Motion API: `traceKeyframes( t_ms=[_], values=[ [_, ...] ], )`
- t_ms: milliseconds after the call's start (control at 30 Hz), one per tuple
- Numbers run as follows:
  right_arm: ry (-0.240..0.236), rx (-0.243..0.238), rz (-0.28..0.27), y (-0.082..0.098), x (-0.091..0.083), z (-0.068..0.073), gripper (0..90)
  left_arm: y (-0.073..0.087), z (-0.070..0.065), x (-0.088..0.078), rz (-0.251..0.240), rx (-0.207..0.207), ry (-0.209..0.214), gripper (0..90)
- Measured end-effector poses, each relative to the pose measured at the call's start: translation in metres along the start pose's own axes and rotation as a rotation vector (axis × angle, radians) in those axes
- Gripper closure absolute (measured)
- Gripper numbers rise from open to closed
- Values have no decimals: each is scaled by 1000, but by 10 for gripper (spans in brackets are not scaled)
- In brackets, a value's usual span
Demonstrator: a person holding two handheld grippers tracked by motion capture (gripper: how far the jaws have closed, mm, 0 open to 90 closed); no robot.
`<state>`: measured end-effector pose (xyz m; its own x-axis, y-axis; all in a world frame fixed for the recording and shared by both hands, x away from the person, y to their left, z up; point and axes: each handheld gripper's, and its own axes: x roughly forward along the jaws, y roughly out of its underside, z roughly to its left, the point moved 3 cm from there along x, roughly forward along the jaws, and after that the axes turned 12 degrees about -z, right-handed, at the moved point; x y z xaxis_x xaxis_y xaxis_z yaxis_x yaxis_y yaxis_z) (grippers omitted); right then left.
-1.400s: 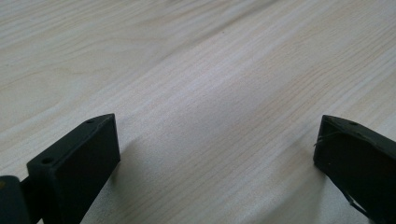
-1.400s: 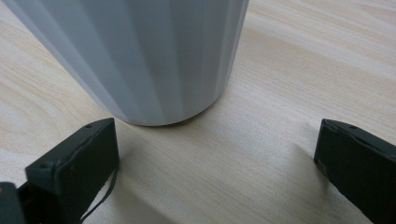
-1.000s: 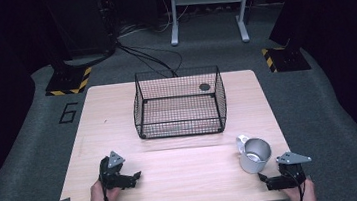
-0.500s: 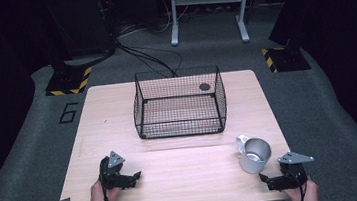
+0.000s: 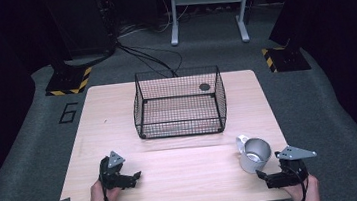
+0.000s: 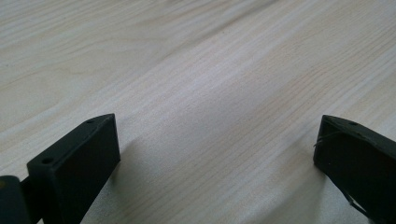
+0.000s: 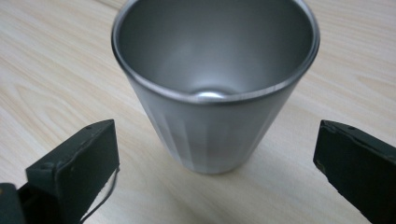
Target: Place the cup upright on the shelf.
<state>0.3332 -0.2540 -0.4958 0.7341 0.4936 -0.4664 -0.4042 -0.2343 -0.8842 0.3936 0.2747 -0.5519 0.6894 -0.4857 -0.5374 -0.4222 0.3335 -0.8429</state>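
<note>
Pale wood of the table (image 5: 184,175) lies bare between the spread jaws of the left gripper (image 5: 133,177), which rests low near the front left corner. The right gripper (image 5: 262,176), near the front right corner, points its wide-apart jaws at the upright steel cup (image 5: 254,155) just ahead. Toward the far edge stands a black wire basket (image 5: 179,108).
</note>
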Motion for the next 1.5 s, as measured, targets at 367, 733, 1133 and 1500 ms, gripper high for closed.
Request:
traceKeyframes(
  t_ms=[367,733,1133,1500],
  values=[
    [-4,-36,-29,-28,9,3,0,0,0,0,0,1,0,3],
    [-5,-36,-3,-40,29,6,0,0,0,0,0,1,0,4],
    [30,-51,33,-40,37,6,42,0,0,0,0,0,0,4],
    [50,-51,8,-39,38,7,53,0,0,1,-1,3,-2,3]
  ],
)
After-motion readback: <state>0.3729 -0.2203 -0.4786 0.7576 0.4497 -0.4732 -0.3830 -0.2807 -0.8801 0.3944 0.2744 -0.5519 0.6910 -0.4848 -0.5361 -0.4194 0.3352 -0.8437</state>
